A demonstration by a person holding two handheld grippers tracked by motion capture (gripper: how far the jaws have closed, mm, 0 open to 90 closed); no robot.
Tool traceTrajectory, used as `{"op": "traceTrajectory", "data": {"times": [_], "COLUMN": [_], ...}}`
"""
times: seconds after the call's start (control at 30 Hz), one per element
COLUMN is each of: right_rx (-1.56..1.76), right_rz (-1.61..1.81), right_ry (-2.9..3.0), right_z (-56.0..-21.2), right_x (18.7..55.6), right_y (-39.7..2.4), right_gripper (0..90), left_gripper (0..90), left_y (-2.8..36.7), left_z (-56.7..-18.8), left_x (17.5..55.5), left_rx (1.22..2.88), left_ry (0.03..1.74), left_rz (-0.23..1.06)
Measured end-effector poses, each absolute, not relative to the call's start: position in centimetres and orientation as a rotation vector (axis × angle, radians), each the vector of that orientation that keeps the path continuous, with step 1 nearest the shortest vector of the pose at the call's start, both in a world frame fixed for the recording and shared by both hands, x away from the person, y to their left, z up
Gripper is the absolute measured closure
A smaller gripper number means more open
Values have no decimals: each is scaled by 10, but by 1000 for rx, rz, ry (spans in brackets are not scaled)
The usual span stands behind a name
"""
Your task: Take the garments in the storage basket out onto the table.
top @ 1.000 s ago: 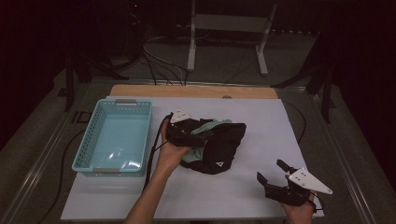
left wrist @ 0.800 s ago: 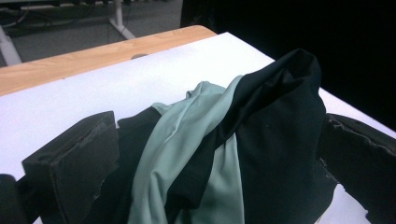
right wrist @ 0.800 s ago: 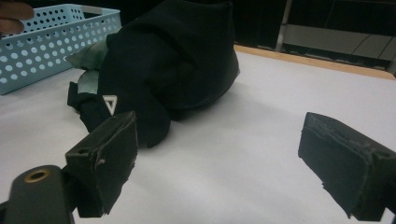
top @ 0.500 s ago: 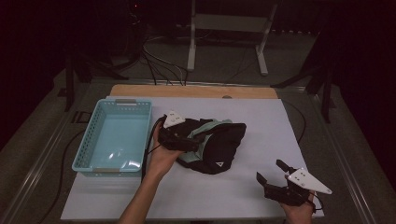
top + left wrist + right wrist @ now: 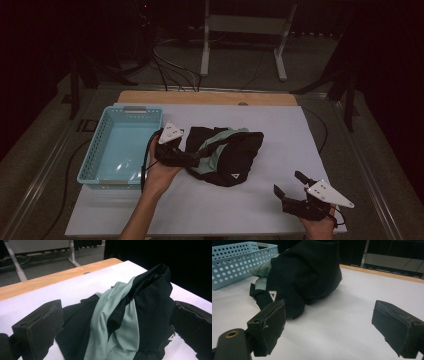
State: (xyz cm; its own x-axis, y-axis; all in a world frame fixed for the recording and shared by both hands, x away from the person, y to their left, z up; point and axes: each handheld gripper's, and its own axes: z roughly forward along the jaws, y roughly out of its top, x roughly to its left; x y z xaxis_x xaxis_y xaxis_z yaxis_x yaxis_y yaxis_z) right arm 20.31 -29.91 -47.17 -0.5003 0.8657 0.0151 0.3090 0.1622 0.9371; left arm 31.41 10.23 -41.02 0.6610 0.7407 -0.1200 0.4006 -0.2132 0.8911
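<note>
Between the left claw's [image 5: 192, 159] spread jaws sits the garment [image 5: 227, 155], a black and mint bundle on the white mat [image 5: 280, 130], long axis running straight ahead of that claw toward the mat's far right. Jaws flank its near edge, not yet closed on cloth as far as the left gripper view shows. Right claw [image 5: 290, 186] is well apart, jaws spread, empty, garment ahead-left of it. Left hand is nearer. Basket [image 5: 92, 160] sits behind the left claw. Garment type unclear; its underside and folds are hidden, the lower edge cut off.
</note>
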Motion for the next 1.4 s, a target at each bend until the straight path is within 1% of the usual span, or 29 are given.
{"op": "traceTrajectory", "data": {"times": [0.73,1.4], "right_rx": [1099,1081], "right_rz": [1340,1353], "right_ry": [1902,1899], "right_z": [-471,-470], "right_x": [202,201], "right_y": [-296,-293], "right_gripper": [118,118], "left_gripper": [0,0], "left_y": [169,215], "left_z": [-423,-440], "left_x": [273,246], "left_rx": [1806,1706], "left_ry": [898,977], "left_rz": [536,612]}}
